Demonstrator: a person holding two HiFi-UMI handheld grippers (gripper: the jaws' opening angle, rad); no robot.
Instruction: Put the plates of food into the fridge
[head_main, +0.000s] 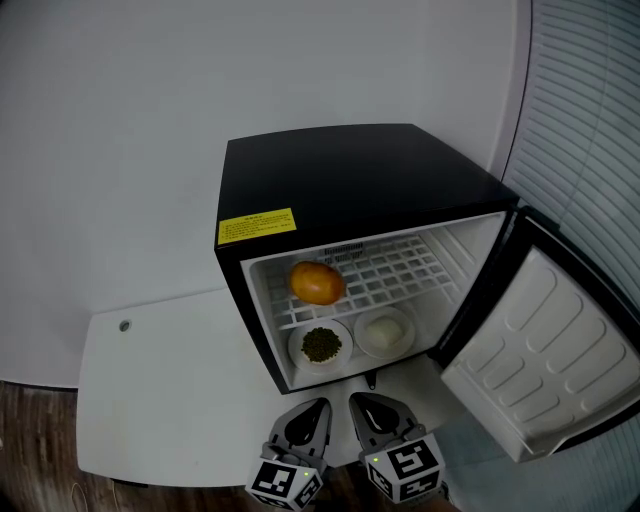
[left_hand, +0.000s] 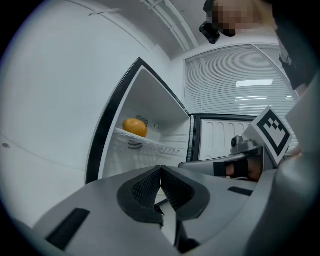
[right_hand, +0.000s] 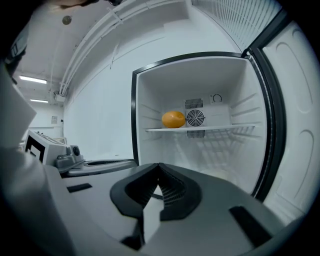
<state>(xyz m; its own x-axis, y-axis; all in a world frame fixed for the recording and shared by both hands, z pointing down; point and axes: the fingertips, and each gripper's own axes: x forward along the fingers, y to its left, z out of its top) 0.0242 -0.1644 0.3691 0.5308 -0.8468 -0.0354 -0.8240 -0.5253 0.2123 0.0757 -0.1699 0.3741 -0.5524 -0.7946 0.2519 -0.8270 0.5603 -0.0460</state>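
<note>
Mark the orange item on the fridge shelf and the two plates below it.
orange item (head_main: 317, 282), head view, the middle of its surface.
plate of dark food (head_main: 295, 348), head view, its left rim.
plate of white food (head_main: 409, 331), head view, its right rim.

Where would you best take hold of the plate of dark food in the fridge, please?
Probably its near rim: the plate of dark food lies flat on the fridge floor by the open front. Come in level from the front, under the wire shelf, jaws above and below the rim.
</note>
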